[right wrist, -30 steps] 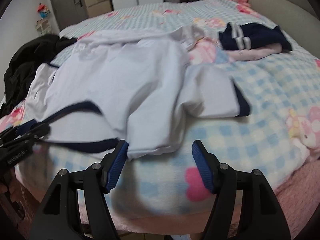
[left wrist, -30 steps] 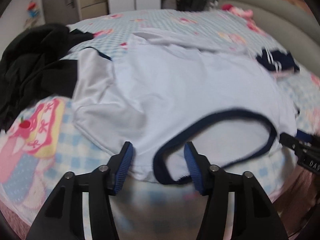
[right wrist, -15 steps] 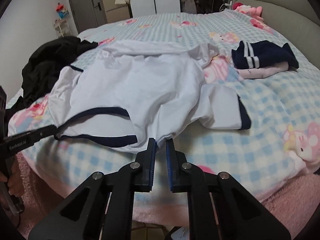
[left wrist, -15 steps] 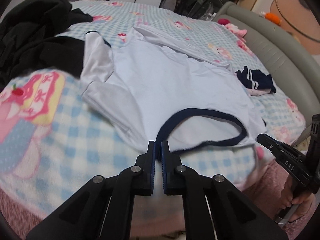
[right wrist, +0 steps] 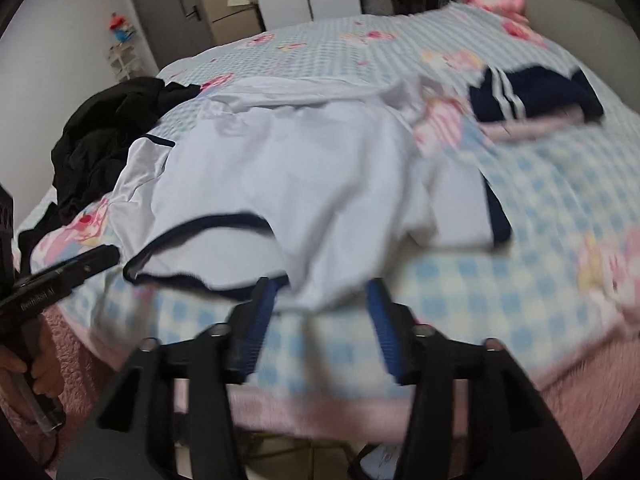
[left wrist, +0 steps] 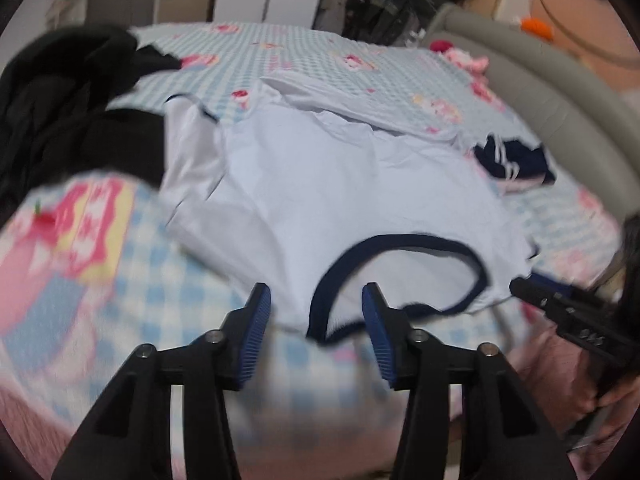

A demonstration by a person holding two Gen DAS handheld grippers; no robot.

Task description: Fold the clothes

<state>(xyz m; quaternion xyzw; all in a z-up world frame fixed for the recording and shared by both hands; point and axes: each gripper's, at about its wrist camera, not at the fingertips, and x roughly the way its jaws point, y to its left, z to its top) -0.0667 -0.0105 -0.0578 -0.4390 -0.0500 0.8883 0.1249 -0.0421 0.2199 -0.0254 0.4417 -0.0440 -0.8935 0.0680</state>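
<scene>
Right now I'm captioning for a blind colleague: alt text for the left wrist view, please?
The left gripper, jaws opening, hovers at the navy-trimmed collar of a white shirt spread on a checked bedspread. Black clothes lie left.

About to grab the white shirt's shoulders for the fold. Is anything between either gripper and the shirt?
Nothing visible: both the left gripper and right gripper, jaws opening, straddle the white shirt's near edge.

Lettering: none legible

Small white print runs along the black plastic left tool at nine o'clock in the right wrist view, too blurred to read.
</scene>
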